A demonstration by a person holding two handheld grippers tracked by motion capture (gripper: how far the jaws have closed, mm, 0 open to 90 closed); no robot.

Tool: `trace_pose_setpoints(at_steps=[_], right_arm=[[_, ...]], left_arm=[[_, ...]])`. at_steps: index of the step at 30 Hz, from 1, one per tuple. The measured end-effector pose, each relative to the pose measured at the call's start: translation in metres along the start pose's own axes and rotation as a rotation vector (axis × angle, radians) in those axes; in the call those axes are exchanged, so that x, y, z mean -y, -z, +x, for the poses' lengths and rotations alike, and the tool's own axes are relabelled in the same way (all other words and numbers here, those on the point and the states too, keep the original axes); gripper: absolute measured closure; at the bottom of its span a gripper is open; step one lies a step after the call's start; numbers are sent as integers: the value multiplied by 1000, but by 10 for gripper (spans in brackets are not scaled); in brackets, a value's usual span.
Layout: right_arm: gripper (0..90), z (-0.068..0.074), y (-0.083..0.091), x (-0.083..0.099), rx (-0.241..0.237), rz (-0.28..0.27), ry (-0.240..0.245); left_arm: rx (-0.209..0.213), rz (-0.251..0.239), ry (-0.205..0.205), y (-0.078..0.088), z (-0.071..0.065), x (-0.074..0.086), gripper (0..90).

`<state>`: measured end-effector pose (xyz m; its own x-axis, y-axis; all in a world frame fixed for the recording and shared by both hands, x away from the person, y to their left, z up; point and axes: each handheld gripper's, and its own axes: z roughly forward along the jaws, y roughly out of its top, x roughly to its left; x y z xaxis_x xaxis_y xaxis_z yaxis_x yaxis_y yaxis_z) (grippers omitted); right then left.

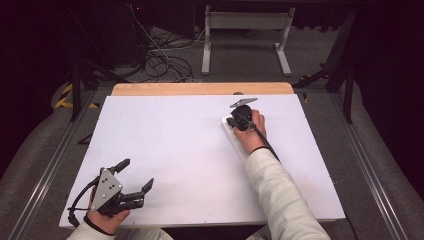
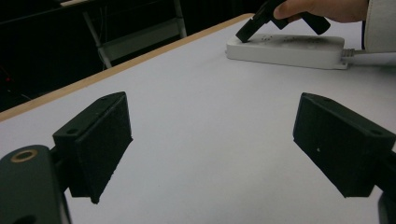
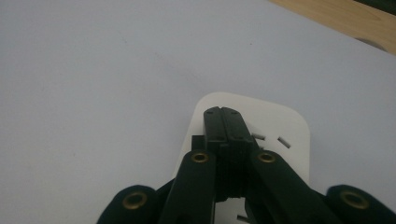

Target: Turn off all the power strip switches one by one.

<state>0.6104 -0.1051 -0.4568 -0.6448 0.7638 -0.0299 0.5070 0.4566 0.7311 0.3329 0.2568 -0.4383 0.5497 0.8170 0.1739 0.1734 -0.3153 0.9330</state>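
Right gripper (image 1: 231, 121) closed, tipped down – over power strip (image 3: 289, 126), arm outstretched

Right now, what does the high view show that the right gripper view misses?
High view alone: the left gripper with jaws wide open near the table's near edge, both forearms, and cables and a metal frame on the floor beyond. Right gripper view alone: the slots in the power strip, with jaws together above them. Both: the right gripper, the strip, the white table.
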Motion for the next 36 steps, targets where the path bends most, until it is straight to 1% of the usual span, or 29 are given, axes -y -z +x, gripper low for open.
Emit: trace_pose_setpoints(at_steps=[3, 6, 9, 10, 11, 12, 13, 14, 16, 17, 18, 22, 23, 24, 25, 26, 27, 28, 29, 30, 31, 32, 33, 34, 35, 36], right_arm=[[900, 0, 0, 0, 3, -2, 0], [900, 3, -2, 0, 10, -1, 9], [900, 2, -2, 0, 6, -1, 5], [900, 0, -1, 0, 3, -3, 10], [900, 1, 1, -1, 5, -14, 27], [900, 2, 5, -2, 10, -12, 41], [900, 2, 5, -2, 10, -12, 41], [900, 2, 12, -4, -1, -54, 34], [900, 2, 20, -7, -22, -90, 26], [900, 2, 20, -7, -22, -90, 26], [900, 3, 28, -9, -26, -105, 36], [900, 8, 43, -11, -40, -123, 60], [900, 9, 48, -12, -48, -132, 66], [833, 11, 53, -13, -52, -140, 70], [833, 11, 53, -13, -52, -140, 70], [788, 15, 63, -13, -65, -151, 58], [788, 15, 63, -13, -65, -151, 58], [737, 19, 72, -13, -89, -170, 66], [737, 19, 72, -13, -89, -170, 66], [729, 22, 77, -13, -91, -184, 84], [711, 24, 82, -12, -102, -198, 89], [622, 26, 93, -10, -103, -236, 98], [622, 26, 93, -10, -103, -236, 98], [563, 28, 101, -7, -127, -260, 88], [546, 28, 105, -5, -149, -270, 74], [527, 29, 108, -3, -162, -274, 70]], left_arm=[[0, 0, -1, -1, 0, 0, 122], [1, 0, 0, -1, 0, 0, 122], [1, 1, 2, -1, 1, 0, 122], [-2, 2, 0, 0, 1, 0, 122], [-2, 2, 0, 0, 1, 0, 122], [-1, 2, 0, 0, 1, 0, 122], [-1, 2, 0, 0, 1, 0, 122], [-2, 3, 3, -1, 2, 0, 122], [0, 6, 9, -1, 2, 0, 122], [0, 6, 9, -1, 2, 0, 122], [-3, 4, 3, -1, 2, 0, 122], [-5, 4, 0, -1, 1, 0, 122], [-4, 4, 6, -1, 1, 0, 122], [-4, 5, 3, -1, 1, 0, 122], [-4, 5, 3, -1, 1, 0, 122], [-8, 3, 4, 0, 1, 0, 122], [-8, 3, 4, 0, 1, 0, 122], [-8, 2, 9, 0, 0, 0, 122], [-8, 2, 9, 0, 0, 0, 122], [-8, 4, 8, 0, 0, 0, 122], [-9, 3, 7, 0, 1, 0, 122], [-10, 3, 8, 0, 1, 0, 122], [-10, 3, 8, 0, 1, 0, 122], [-9, 5, 8, 1, 0, 0, 122], [-9, 5, 8, 1, 0, 0, 122], [-9, 5, 8, 1, 0, 0, 122]])
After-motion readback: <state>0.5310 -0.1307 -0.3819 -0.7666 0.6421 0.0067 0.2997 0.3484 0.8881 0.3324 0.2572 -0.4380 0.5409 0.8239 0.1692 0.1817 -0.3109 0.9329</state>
